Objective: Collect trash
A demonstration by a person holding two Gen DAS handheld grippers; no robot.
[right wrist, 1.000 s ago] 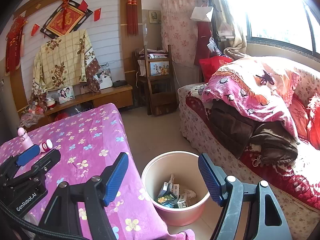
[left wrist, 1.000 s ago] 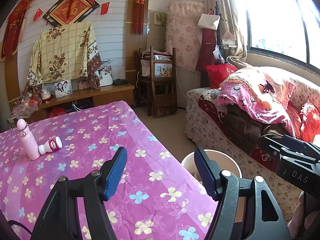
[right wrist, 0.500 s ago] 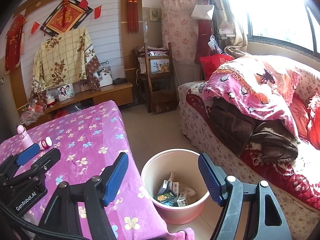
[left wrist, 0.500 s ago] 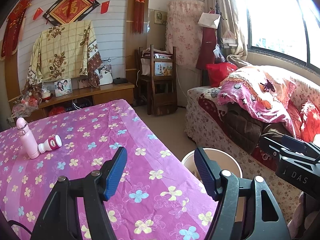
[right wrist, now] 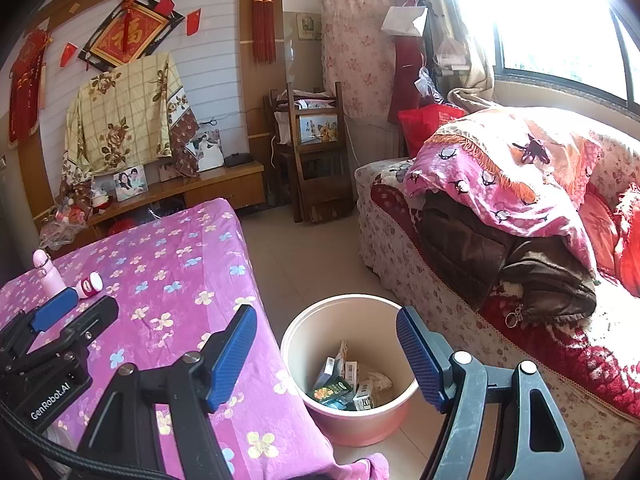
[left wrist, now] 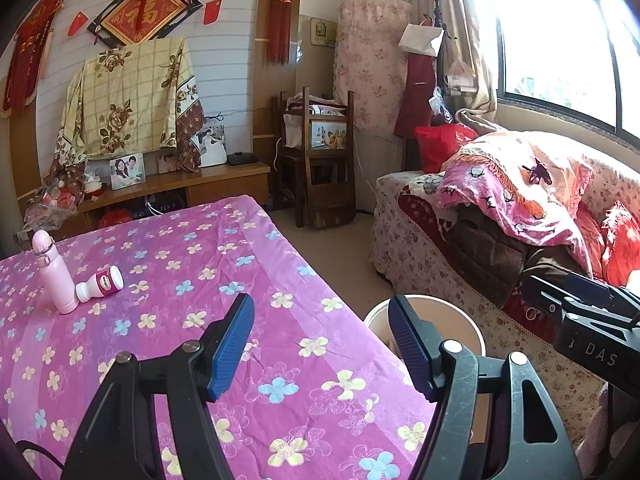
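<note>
A pink bin point(right wrist: 316, 412) stands on the floor beside the table's right edge, holding several small boxes and crumpled paper point(right wrist: 348, 384). In the left wrist view only its rim point(left wrist: 448, 312) shows past the cloth. My right gripper point(right wrist: 326, 354) hangs open above the bin with nothing between its blue pads. My left gripper point(left wrist: 320, 344) is open too, empty, over the table's near right corner. A small white bottle with a dark pink label point(left wrist: 102, 282) lies on its side at the table's far left, against an upright pink flask point(left wrist: 54, 272).
The table wears a purple flowered cloth point(left wrist: 200, 272). A sofa piled with blankets and a brown jacket point(right wrist: 500, 216) runs along the right. A wooden chair point(left wrist: 320, 160) and a low cabinet point(left wrist: 200, 188) stand at the back wall. Tiled floor point(right wrist: 304, 256) lies between table and sofa.
</note>
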